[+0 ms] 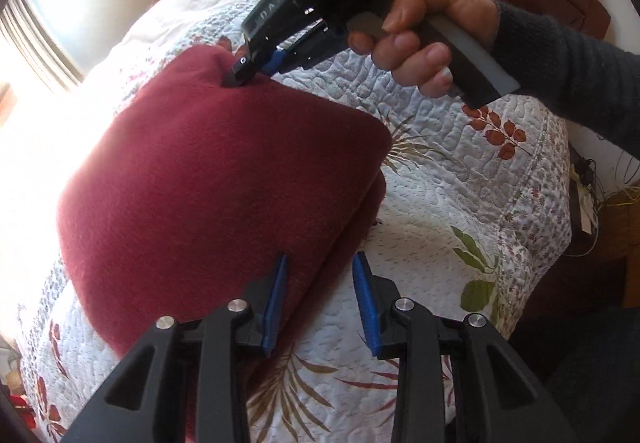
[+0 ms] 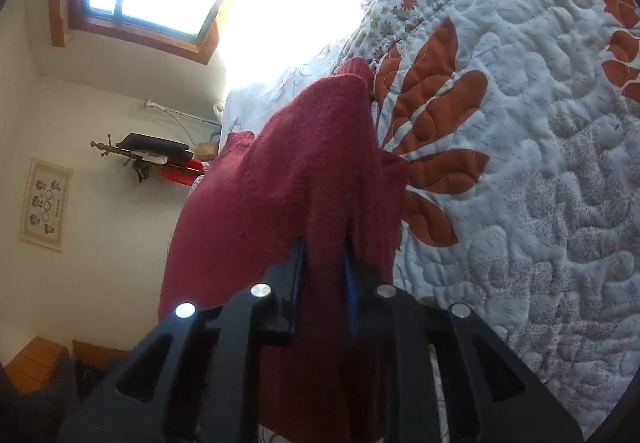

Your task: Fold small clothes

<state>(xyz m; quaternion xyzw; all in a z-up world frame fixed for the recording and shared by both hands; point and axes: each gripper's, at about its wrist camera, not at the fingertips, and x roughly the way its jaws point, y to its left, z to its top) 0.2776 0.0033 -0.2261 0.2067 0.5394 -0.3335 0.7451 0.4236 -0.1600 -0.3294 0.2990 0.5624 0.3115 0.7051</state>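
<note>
While the left gripper (image 1: 320, 303) is spread over the quilt (image 1: 460, 183), the red sweater (image 2: 288, 183) is pinched by the right gripper (image 2: 324, 263).

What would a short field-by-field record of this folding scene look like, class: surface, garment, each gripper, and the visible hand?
surface: quilted bedspread with leaf prints
garment: dark red knit garment, partly folded, lying on the quilt
right gripper: shut on a far corner of the garment, lifting it slightly
left gripper: open, fingers straddling the garment's near edge
hand: wrapped around the right gripper's handle, dark sleeve behind it
</note>
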